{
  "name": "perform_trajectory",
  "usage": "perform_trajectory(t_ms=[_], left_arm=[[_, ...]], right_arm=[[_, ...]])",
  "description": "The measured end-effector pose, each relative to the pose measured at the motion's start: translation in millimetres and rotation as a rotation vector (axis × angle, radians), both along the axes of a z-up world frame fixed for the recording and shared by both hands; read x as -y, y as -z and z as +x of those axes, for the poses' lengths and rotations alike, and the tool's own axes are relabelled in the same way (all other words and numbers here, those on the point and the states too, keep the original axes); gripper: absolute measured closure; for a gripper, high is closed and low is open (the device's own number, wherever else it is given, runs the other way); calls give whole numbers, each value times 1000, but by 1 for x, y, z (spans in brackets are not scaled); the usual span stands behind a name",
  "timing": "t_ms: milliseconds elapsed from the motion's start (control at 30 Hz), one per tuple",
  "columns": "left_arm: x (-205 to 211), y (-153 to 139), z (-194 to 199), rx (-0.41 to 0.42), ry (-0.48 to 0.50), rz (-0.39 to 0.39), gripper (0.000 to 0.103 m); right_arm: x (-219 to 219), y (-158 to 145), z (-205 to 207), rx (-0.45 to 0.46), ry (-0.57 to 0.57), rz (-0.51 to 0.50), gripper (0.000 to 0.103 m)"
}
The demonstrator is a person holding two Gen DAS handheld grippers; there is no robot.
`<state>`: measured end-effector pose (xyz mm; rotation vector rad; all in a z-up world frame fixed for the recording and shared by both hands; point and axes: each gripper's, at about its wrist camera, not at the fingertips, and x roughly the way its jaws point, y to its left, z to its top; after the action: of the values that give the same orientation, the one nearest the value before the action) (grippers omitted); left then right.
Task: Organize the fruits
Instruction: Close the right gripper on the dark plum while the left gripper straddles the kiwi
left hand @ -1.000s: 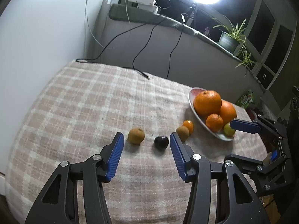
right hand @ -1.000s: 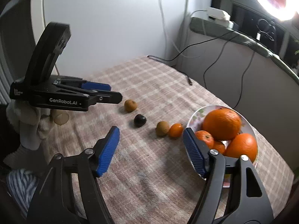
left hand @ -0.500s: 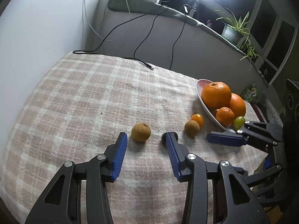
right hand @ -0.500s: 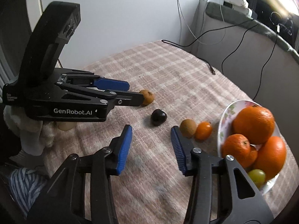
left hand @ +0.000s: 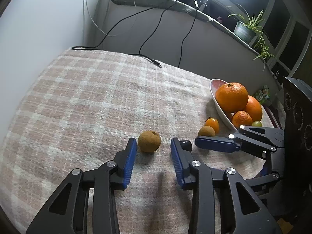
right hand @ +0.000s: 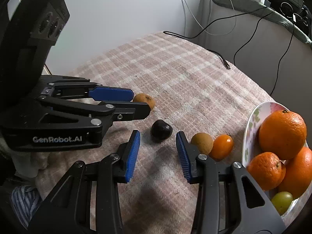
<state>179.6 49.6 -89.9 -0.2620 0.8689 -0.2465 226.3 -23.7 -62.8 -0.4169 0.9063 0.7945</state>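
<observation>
Left gripper [left hand: 153, 146] low over checked cloth [left hand: 109, 97], jaws closing, approx. half apart, nothing gripped; brown round fruit [left hand: 149, 141] just ahead of the tips, pads not touching it.

Right gripper [right hand: 158, 141] alongside, jaws also closing, not gripping; dark fruit [right hand: 161, 130] just beyond the tips, w/ gaps both sides.

Further toward right edge of cloth: second brown fruit [right hand: 202, 143] touching small orange tomato [right hand: 222, 147].

Near right edge: plate [right hand: 251, 124] w/ two big oranges [right hand: 282, 132], mandarin [right hand: 266, 170], green grape [right hand: 281, 199].

Black cable end [left hand: 156, 63] near far edge.
</observation>
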Motion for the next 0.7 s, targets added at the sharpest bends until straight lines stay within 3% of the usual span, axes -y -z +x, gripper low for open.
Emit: perform_trajectory(t_ms=[367,700], left_arm=[[-2,1,4,-3,-10,-5,81],[-4,0,2,11,-17,-10,82]], right_arm=[[-8,6,10,-14,12,-13,76],[-2,0,5,-7,22,17,77]])
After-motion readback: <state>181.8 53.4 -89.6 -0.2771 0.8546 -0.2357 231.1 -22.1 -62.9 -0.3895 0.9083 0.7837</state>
